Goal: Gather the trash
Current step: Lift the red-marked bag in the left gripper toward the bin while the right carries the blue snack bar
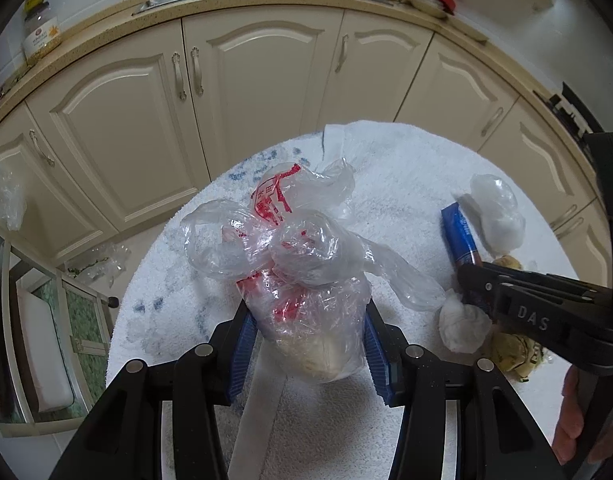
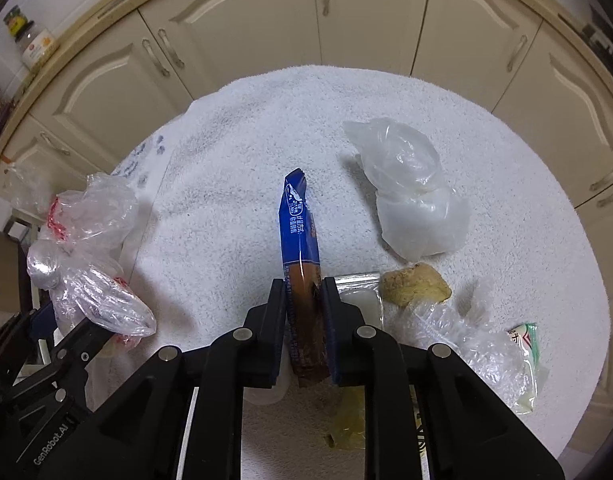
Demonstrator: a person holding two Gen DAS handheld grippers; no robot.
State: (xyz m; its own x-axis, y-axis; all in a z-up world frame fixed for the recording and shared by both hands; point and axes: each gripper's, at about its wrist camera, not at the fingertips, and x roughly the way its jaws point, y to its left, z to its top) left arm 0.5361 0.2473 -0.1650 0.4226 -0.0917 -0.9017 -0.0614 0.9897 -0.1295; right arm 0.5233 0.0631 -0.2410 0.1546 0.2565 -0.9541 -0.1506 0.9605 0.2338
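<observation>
- Left gripper (image 1: 306,340), lower middle of the left wrist view: clamped part-way on a clear plastic bag with red print (image 1: 290,264), blue pads pressed against both of the bag's sides.
- Bag standing upright between the pads, crumpled top bulging up toward the centre of the frame, something pale showing in its bottom.
- Right gripper (image 2: 302,320), lower middle of the right wrist view: pinched almost fully closed on a blue and brown snack wrapper (image 2: 300,240).
- Wrapper running straight up the frame from the jaws, blue end pointing to the upper middle, brown end caught between the pads.
- Under it all, a round surface draped in a white towel (image 2: 246,140), cream cabinet doors (image 2: 234,20) curving across the top of both views.
- Right of the wrapper: a tied white plastic bag (image 2: 418,200) at centre right, well apart from the jaws.
- Just below that bag, a knobbly piece of ginger (image 2: 414,284), and beside it crinkled clear plastic (image 2: 466,340) at lower right.
- In the left wrist view, right edge: the other gripper coming in black from the side, a wad of white tissue (image 1: 462,324) just under it, part of a hand (image 1: 574,420) at the lower right corner.
- Same red-printed bag visible at the far left of the right wrist view, held by the black fingers there.
</observation>
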